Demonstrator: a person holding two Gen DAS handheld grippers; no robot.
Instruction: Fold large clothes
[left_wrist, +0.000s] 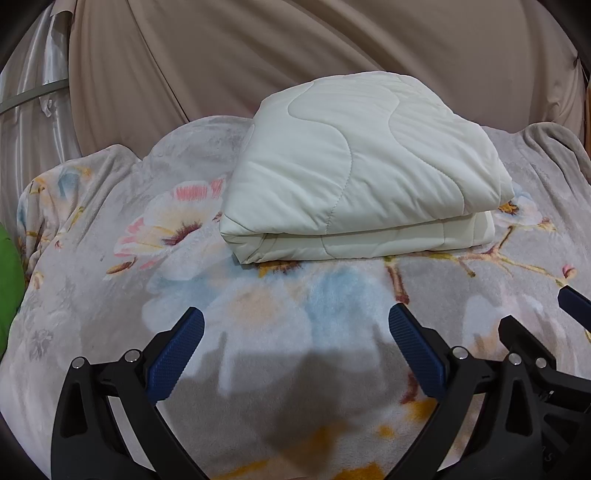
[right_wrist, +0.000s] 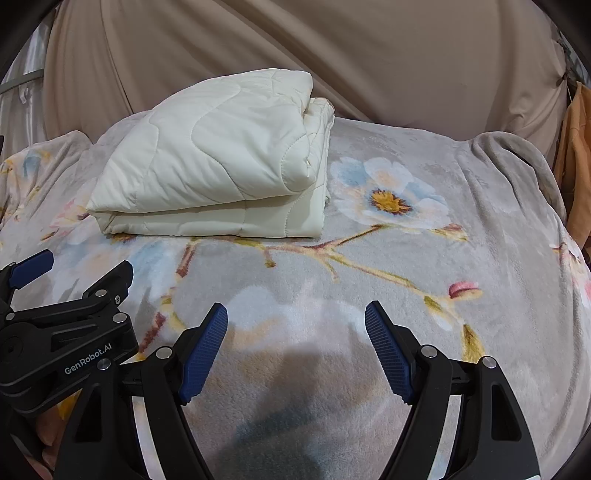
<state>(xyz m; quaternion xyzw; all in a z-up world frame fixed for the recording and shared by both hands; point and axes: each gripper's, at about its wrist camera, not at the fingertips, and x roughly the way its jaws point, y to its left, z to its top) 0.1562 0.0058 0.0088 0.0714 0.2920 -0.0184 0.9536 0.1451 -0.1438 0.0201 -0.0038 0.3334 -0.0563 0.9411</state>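
Between the left gripper's (left_wrist: 295, 325) blue ribbed pads (left_wrist: 177, 354) only bare blanket shows: jaws spread wide, nothing held, hovering low over the floral fleece blanket (left_wrist: 314, 295). Right gripper (right_wrist: 295, 319) is the same, pads (right_wrist: 205, 352) wide apart, holding nothing, above a grey stretch of the same blanket (right_wrist: 461, 221). Both grippers sit side by side at the near edge: the right one's black frame and one blue tip (left_wrist: 574, 302) poke into the left wrist view at lower right, and the left one's body, marked "GenRobot.AI", with one blue tip (right_wrist: 31, 271) fills the lower left of the right wrist view. Shadows of the grippers fall on the blanket just under the fingers. Further out, the folded cream quilt (left_wrist: 362, 166) lies flat on the blanket as a thick rectangular bundle, wavy stitch lines on top, fold edge facing the cameras, apart from both grippers. From the left wrist it sits straight ahead; from the right wrist it (right_wrist: 218, 162) is ahead and to the left, layered open edges showing on its right side. A large blue-white printed flower (right_wrist: 391, 195) lies just right of the quilt. Behind it all hangs a beige draped fabric backdrop (left_wrist: 295, 55). Green object (left_wrist: 7, 288) at far left edge, orange-brown cloth (right_wrist: 576, 166) hanging at far right; can't identify either further.
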